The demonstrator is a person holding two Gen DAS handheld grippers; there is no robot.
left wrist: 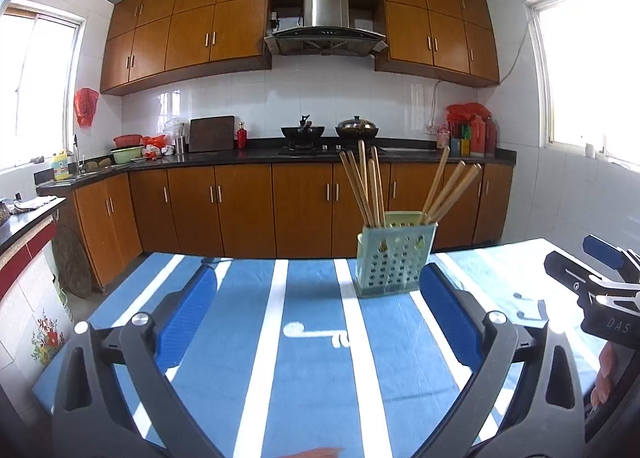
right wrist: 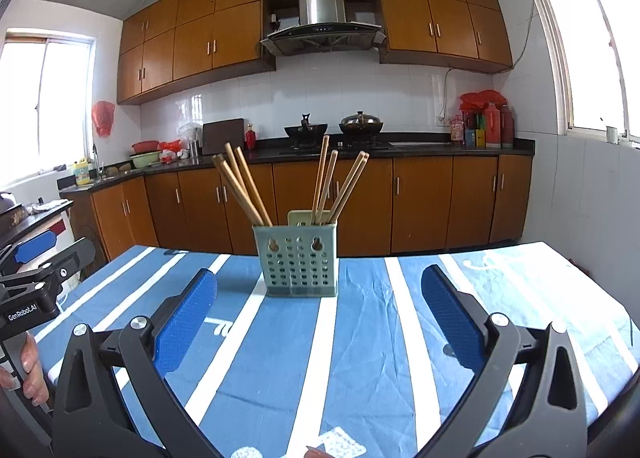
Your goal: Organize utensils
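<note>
Left claw point(left wrist: 316, 306) spread wide, nothing between blue pads. Right claw point(right wrist: 318, 308) spread wide too, empty. Perforated green holder point(right wrist: 298, 260) upright on surface point(right wrist: 372, 338) with blue-white striped cloth, at 12 o'clock ahead of right claw, about 1 o'clock from left claw. Wooden chopsticks point(right wrist: 244, 188) stand in holder in two leaning bunches, fanning toward 11 and 1 o'clock. Claws apart from holder.

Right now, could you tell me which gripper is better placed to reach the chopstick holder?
Probably the right gripper: the holder sits nearly centred between its open fingers, while in the left gripper's view it stands off toward its right finger.
</note>
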